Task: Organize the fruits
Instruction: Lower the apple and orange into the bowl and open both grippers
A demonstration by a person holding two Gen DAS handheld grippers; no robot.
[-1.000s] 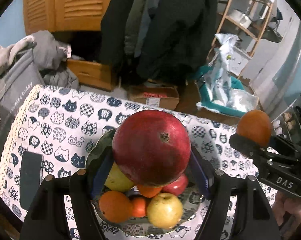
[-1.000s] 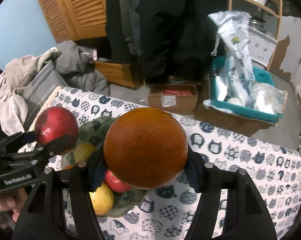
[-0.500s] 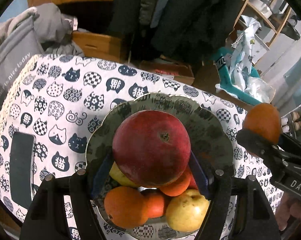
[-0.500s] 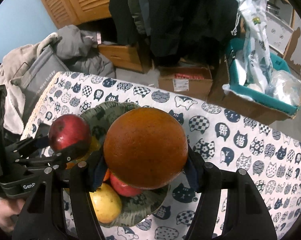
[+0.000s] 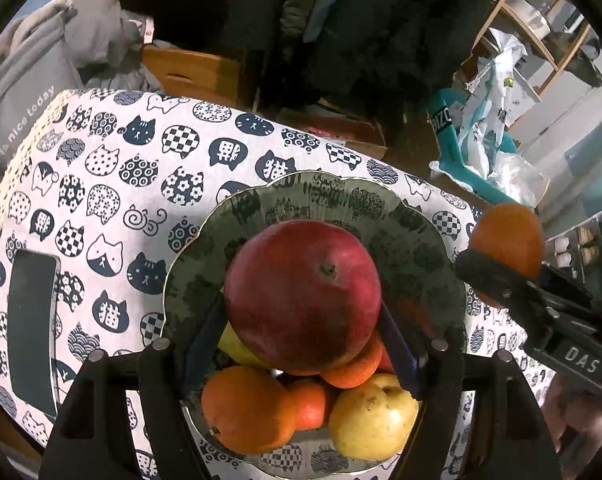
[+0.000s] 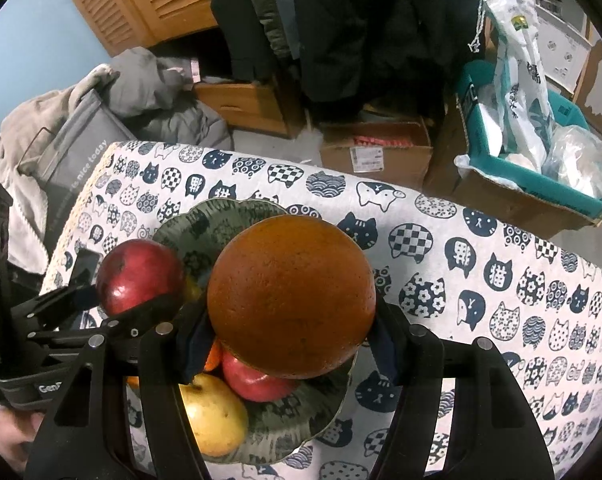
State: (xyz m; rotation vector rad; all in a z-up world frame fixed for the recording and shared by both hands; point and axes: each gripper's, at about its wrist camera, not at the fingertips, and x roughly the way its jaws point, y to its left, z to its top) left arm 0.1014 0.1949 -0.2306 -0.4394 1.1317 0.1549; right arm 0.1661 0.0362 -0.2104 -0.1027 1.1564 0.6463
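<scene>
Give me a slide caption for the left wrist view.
Left gripper holds a red apple above the fruit plate; right gripper holds an orange.

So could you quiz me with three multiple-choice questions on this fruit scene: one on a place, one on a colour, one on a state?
1. Where does the dark phone lie?
A. in the bowl
B. on the cat-print tablecloth
C. on the floor

2. What colour is the fruit in the left gripper?
A. red
B. green
C. purple

3. The right gripper is
A. open, holding nothing
B. shut on the orange
C. out of sight

Key: 1 B, it rests flat on the cloth left of the bowl; 2 A, its skin is deep red; 3 B, both fingers press the orange.
</scene>
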